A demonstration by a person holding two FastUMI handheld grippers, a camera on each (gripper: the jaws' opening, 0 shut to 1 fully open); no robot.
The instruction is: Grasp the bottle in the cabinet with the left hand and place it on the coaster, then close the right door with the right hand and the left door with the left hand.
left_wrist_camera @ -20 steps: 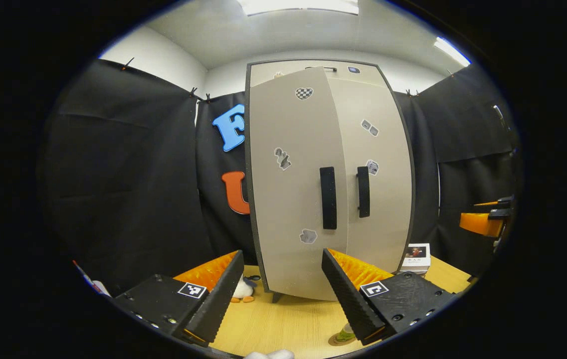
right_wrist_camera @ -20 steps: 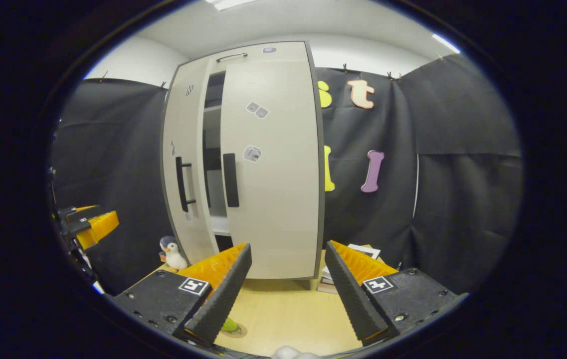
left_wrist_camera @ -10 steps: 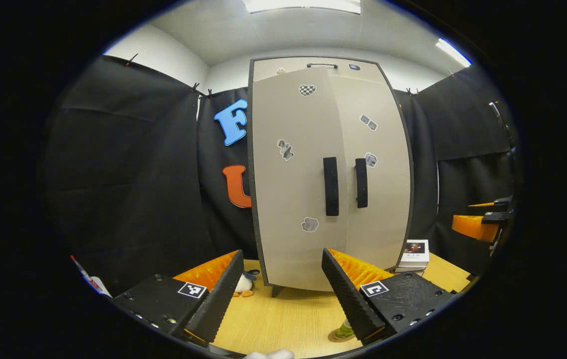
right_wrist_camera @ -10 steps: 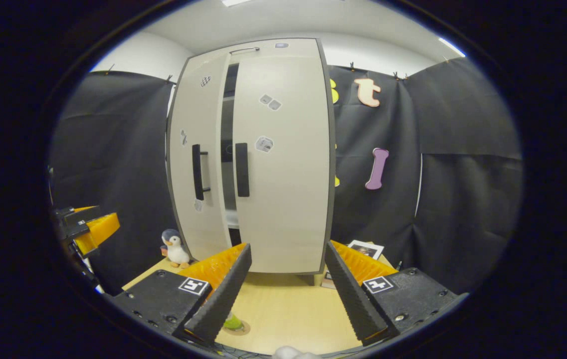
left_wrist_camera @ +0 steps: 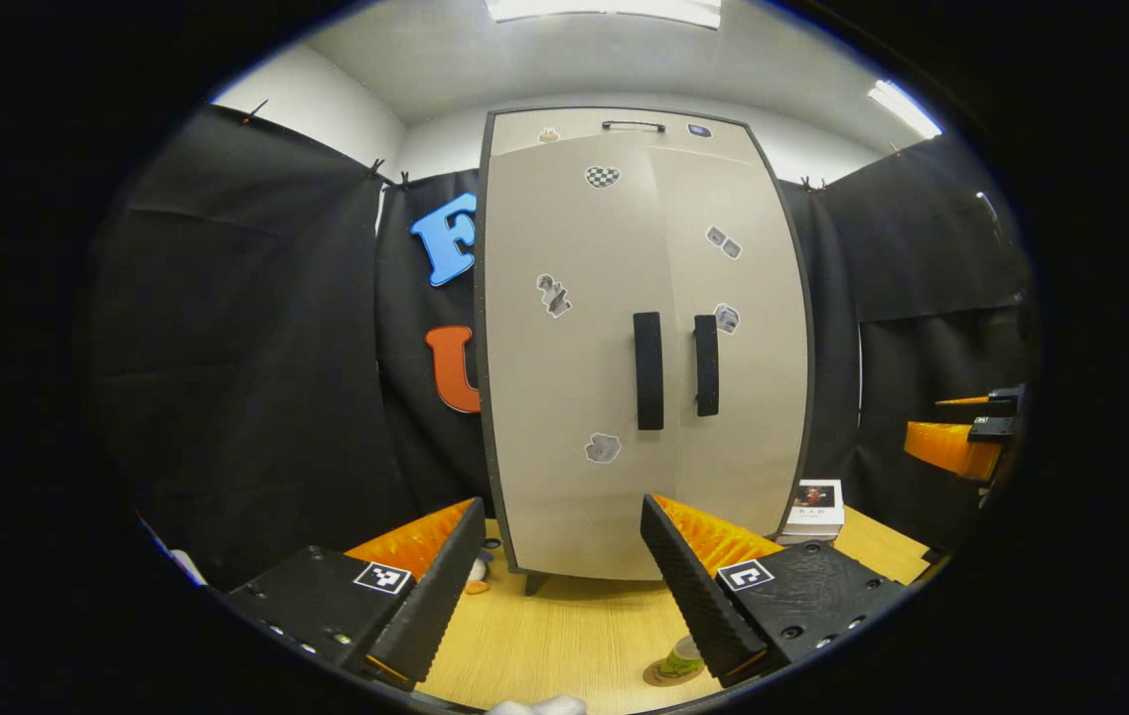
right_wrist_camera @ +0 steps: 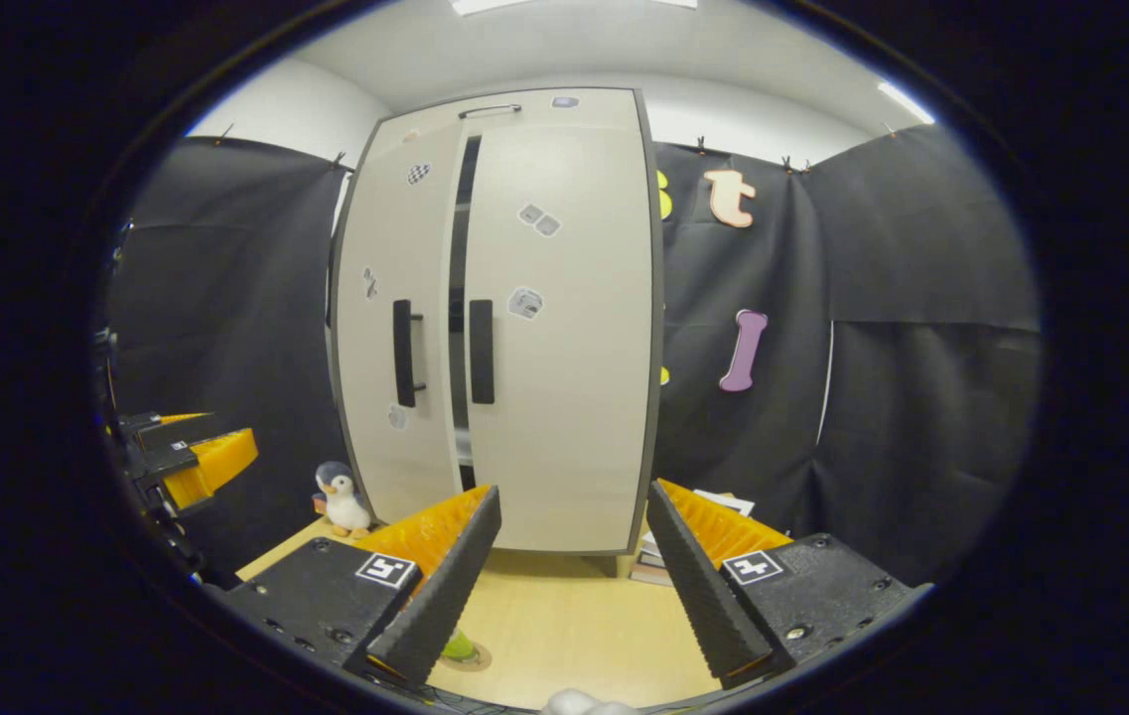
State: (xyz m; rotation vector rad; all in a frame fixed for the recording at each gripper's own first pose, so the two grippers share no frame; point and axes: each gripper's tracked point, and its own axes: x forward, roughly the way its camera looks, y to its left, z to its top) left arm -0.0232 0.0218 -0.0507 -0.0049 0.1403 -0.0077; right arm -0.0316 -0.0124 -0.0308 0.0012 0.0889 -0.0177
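Meanwhile, both spread, empty grippers (left_wrist_camera: 558, 586) (right_wrist_camera: 572, 586) hover over wooden tabletop (left_wrist_camera: 564, 636), facing cabinet (left_wrist_camera: 638, 338).

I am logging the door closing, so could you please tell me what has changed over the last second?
The left door has swung further toward the cabinet, leaving just a narrow dark gap beside the right door. Nothing was grasped or released. The left gripper and right gripper stay open and empty, and the bottle remains on its coaster.
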